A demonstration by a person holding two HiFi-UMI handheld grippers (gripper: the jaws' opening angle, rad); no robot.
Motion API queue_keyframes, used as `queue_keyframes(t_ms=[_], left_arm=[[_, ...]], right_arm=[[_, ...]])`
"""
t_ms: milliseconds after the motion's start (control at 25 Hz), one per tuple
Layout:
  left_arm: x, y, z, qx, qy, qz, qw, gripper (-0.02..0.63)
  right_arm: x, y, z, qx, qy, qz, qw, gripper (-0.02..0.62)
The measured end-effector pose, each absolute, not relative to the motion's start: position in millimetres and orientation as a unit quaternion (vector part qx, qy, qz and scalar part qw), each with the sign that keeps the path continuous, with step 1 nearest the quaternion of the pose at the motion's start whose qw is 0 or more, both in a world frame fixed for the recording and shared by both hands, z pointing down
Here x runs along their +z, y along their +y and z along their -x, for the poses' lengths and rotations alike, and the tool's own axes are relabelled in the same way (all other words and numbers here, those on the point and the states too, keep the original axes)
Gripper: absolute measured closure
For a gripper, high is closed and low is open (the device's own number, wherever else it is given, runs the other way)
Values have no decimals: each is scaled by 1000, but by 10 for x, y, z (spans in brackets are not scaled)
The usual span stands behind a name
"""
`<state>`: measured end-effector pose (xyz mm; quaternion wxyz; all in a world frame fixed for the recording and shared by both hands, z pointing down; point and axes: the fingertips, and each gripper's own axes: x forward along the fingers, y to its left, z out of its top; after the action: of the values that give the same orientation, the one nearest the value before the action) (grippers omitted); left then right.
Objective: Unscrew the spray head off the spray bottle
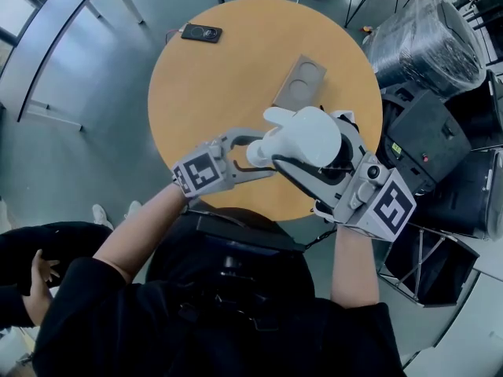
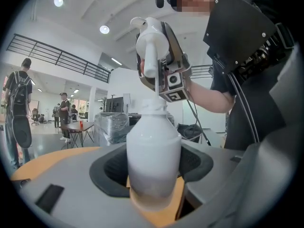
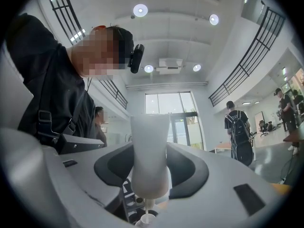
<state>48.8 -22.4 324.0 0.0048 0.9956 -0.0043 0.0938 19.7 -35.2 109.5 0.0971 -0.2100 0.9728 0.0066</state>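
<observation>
The white spray bottle (image 2: 153, 160) stands upright on the round orange table (image 1: 220, 93), and my left gripper (image 2: 154, 186) is shut on its body. The white spray head (image 2: 151, 42) is lifted off the neck, with its thin dip tube (image 2: 156, 87) still running down into the bottle. My right gripper (image 3: 151, 175) is shut on the spray head (image 3: 149, 151), and the tube (image 3: 148, 204) drops below it to the bottle's neck (image 3: 144, 220). In the head view the spray head (image 1: 306, 136) covers most of the bottle. There my left gripper (image 1: 255, 159) comes in from the left and my right gripper (image 1: 318, 151) from the right.
A grey tray with a round recess (image 1: 301, 81) lies on the table behind the bottle. A black device (image 1: 202, 32) sits at the far rim. Plastic-wrapped gear (image 1: 424, 45) and black cases (image 1: 428, 136) crowd the floor on the right. People stand in the hall behind.
</observation>
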Motion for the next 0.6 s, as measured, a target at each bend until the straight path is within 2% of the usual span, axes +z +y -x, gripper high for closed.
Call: queue_keyframes(t_ms=[400, 600], left_arm=[[3530, -338, -360, 111, -34, -993, 15, 301], [3533, -397, -273, 97, -67, -993, -4, 301]], right_arm=[[1004, -357, -240, 24, 969, 229, 91, 387], [1346, -413, -324, -22, 964, 256, 73, 388]])
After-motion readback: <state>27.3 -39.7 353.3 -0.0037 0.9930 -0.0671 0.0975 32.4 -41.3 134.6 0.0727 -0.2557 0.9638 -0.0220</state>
